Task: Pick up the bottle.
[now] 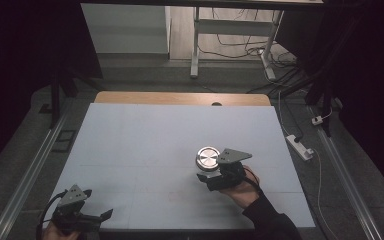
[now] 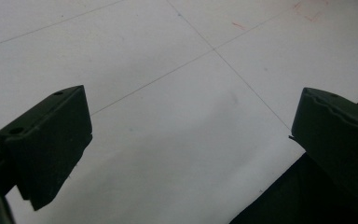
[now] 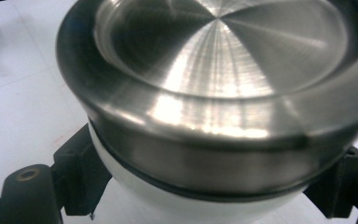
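A round container (image 1: 208,159) with a brushed steel lid (image 3: 223,56) and a white body (image 3: 177,196) is right of the table's centre. My right gripper (image 1: 206,179) reaches it from the near side, and its two black jaws press the white body just under the lid, one on each side (image 3: 209,189). I cannot tell whether the container rests on the table or is lifted. My left gripper (image 1: 97,220) is at the front left corner of the table. Its jaws stand wide apart over the bare white surface (image 2: 191,140), with nothing between them.
The white table top (image 1: 155,140) has a wooden strip (image 1: 180,98) along its far edge. Its front edge runs just beside my left gripper (image 2: 270,196). On the floor lie a power strip (image 1: 300,146) and cables at the right, with a desk frame (image 1: 196,45) behind.
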`<state>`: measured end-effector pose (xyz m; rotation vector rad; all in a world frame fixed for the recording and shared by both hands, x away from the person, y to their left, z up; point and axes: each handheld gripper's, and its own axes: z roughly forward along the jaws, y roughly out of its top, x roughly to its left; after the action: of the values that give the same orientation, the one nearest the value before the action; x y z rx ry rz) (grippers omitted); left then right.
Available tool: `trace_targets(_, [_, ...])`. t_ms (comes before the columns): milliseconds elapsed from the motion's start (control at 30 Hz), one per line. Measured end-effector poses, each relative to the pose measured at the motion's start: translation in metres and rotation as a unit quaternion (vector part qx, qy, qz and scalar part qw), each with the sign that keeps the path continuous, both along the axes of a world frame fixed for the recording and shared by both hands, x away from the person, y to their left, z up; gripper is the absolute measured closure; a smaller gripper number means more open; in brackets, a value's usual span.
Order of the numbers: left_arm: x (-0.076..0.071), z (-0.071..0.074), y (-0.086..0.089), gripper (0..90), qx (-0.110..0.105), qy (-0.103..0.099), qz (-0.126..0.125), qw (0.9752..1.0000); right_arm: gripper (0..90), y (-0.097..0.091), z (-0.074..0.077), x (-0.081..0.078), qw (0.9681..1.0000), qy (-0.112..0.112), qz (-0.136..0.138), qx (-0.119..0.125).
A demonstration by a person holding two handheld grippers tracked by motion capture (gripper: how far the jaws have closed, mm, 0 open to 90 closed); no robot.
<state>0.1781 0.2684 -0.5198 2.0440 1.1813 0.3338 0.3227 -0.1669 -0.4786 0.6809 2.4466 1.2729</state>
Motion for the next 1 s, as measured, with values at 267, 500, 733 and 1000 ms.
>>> trace_targets(267, [0.000,0.000,0.000,0.0,-0.001,0.002,0.000,1.0000,15.3,0.012,0.005,-0.011,0.9997,0.002,0.024,-0.001])
trace_targets(500, [0.000,0.000,0.000,0.0,-0.001,0.002,-0.001,1.0000,15.2,0.026,0.006,-0.020,0.9990,0.008,0.044,-0.002])
trace_targets(733, [0.001,0.000,-0.001,0.0,0.001,0.003,-0.003,1.0000,15.2,0.037,0.007,-0.027,0.9977,0.017,0.065,0.004])
trace_targets(1000, [0.001,0.000,0.000,0.0,-0.007,0.006,-0.003,1.0000,15.2,0.043,0.007,-0.031,0.9972,0.020,0.071,-0.002])
